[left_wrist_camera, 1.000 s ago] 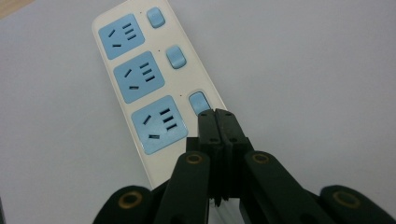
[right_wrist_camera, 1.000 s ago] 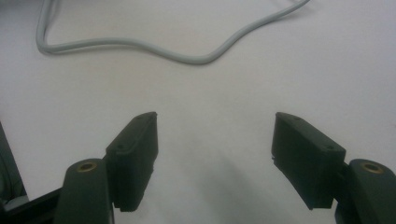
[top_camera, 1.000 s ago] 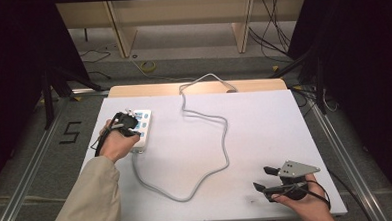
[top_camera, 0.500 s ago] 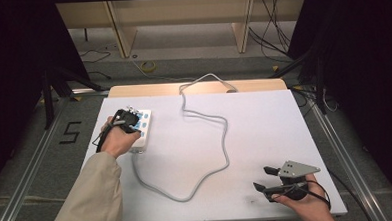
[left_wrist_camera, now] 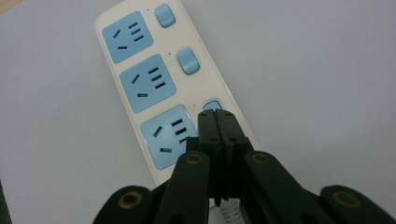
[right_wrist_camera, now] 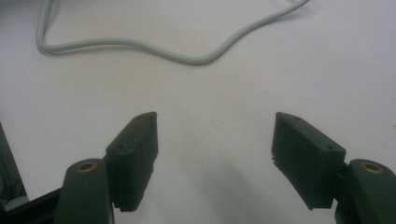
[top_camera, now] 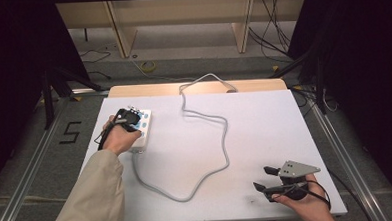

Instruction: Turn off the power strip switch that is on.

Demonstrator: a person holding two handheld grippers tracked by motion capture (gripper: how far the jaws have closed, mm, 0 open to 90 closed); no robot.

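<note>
A white power strip with three blue sockets lies near the left edge of the surface, its long side running away from the person. Its grey cord loops across the middle of the surface and off the far edge. The left gripper has its jaws pressed together with nothing between them, and their joined tip sits on or just above the nearest switch of the strip's three blue switches, beside the nearest socket. Whether the tip actually presses the switch I cannot tell. The work in hand looks like toggling that switch with the closed tip.

The right gripper rests near the near right corner, its jaws wide apart and empty over bare surface, well apart from the strip.

The main risk is the strip itself: nothing steadies it, so a push that lands off-centre or at a slant could slide or pivot it on the smooth surface instead of rocking the switch. The narrow tip could also skid off the small rounded button onto the casing or into the socket beside it. A stiff cord may tug the strip as it shifts.
</note>
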